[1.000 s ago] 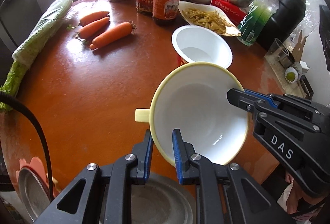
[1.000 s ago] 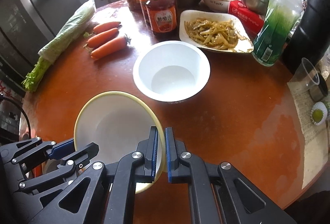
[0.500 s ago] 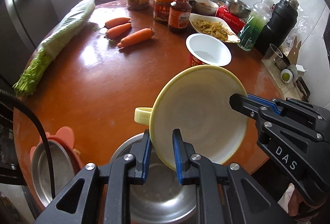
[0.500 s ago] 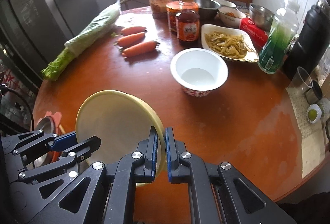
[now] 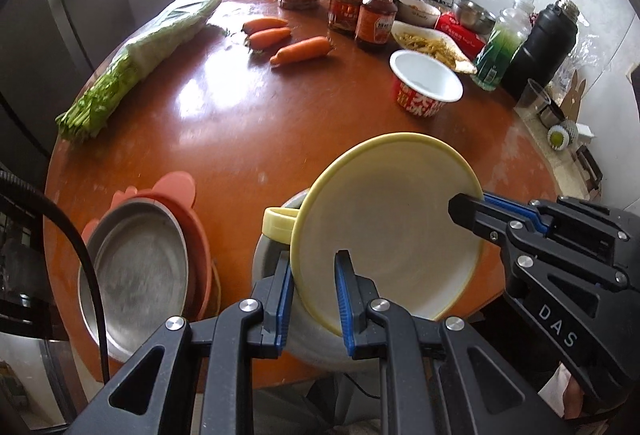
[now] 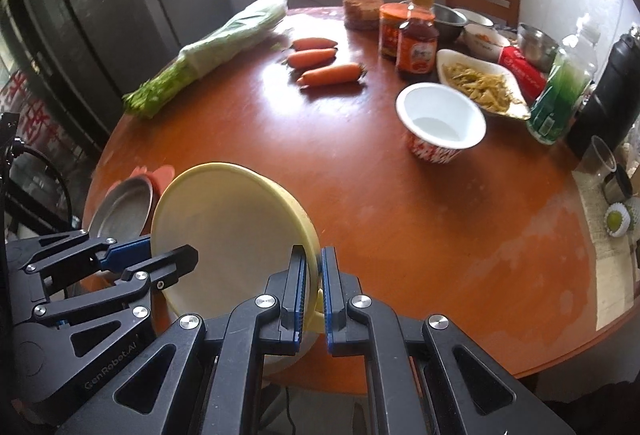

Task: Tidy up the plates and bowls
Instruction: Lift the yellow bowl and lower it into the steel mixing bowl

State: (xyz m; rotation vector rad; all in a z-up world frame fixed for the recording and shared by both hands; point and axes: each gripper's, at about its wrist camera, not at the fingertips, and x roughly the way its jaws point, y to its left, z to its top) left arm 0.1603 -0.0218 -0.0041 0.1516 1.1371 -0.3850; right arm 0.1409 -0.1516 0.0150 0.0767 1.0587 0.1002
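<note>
A pale yellow bowl point(image 5: 392, 227) with a side handle is held in the air, tilted, over a grey metal bowl point(image 5: 276, 251) at the table's near edge. My left gripper point(image 5: 312, 299) is shut on its near rim. My right gripper point(image 6: 313, 291) is shut on the opposite rim of the yellow bowl point(image 6: 224, 235); it also shows in the left wrist view point(image 5: 476, 205). A steel dish sits in a pink plate point(image 5: 140, 267) to the left. A white instant-noodle bowl point(image 5: 426, 83) stands farther back on the right.
The round orange-brown table point(image 5: 248, 123) carries three carrots point(image 5: 300, 49), bagged celery point(image 5: 148, 51), sauce jars point(image 5: 376, 19), a dish of food point(image 5: 428, 43), a green bottle point(image 5: 500, 47) and a black flask point(image 5: 540, 47). A fridge stands at the left.
Both grippers have pulled back and up with the yellow bowl, from near the white noodle bowl to above the grey metal bowl. The pink plate with the steel dish has come into view.
</note>
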